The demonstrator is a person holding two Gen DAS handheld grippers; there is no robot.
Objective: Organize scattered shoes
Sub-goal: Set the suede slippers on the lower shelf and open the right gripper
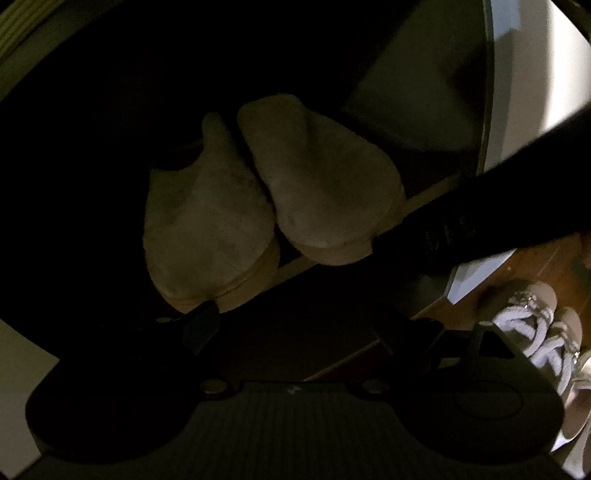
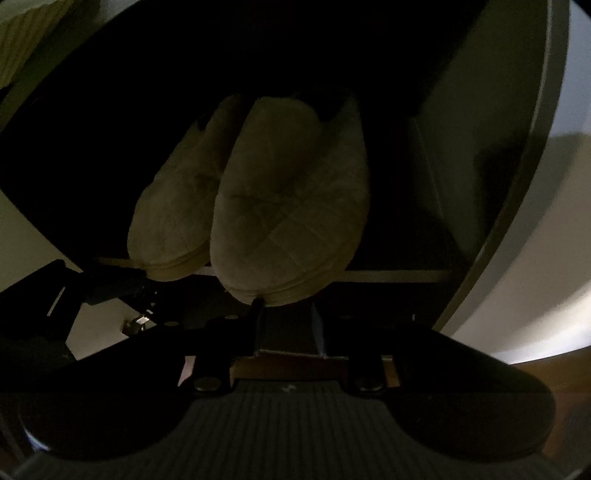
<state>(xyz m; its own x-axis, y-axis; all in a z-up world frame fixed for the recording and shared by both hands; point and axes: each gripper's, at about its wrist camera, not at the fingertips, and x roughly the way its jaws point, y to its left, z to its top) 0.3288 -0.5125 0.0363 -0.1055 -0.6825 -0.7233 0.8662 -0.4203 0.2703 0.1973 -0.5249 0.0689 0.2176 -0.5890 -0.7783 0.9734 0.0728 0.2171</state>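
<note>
Beige slippers [image 2: 255, 192] paired, inside dark cabinet [image 2: 436, 155]

A home, most likely an entryway or hall with shoe storage: a pair of pale quilted slippers [image 2: 255, 199] sits side by side on the light shelf [image 2: 399, 276] of a dark, open shoe cabinet [image 2: 509, 192] with pale side panels. Beside the cabinet, a warm brown wooden floor [image 1: 543, 258] carries a light sandal with white rope straps [image 1: 535, 325]. A striped, pale green fabric [image 2: 26, 33] shows dimly in the upper left corner
</note>
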